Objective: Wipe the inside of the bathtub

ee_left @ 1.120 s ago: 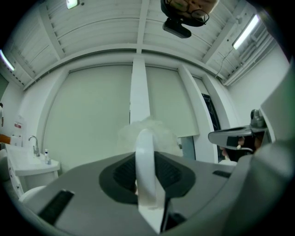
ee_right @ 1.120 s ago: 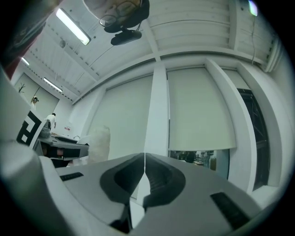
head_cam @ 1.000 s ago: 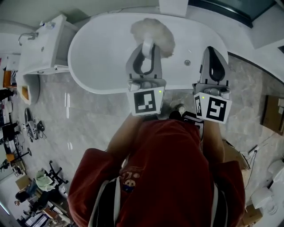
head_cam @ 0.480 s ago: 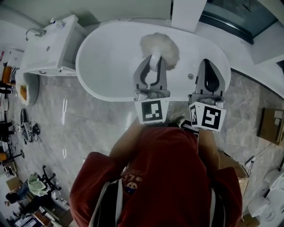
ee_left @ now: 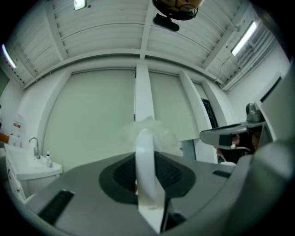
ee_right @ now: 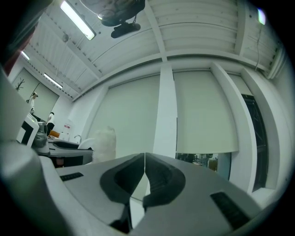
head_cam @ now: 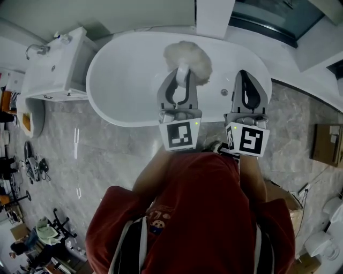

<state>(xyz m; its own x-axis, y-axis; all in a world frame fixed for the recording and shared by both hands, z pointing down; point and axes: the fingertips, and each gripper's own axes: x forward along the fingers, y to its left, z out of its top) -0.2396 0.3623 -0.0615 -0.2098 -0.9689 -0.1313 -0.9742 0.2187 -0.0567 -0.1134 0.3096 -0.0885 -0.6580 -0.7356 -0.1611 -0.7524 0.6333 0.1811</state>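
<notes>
**Around the bathroom**

A white vanity cabinet with an inset basin [head_cam: 56, 61] fills the upper left of the head view, with a chrome tap [head_cam: 33, 49] at its left end. Glossy grey marble floor tiles [head_cam: 107, 155] spread across the middle. A flat brown cardboard box [head_cam: 327, 143] lies at the right edge. A white square pillar [head_cam: 214, 16] stands at top centre.

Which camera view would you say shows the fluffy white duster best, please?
The head view: the whole duster shows over the bathtub, its handle in the left gripper. The left gripper view shows mostly the handle, fluff hazy behind; the right gripper view catches a small piece at its left.
</notes>
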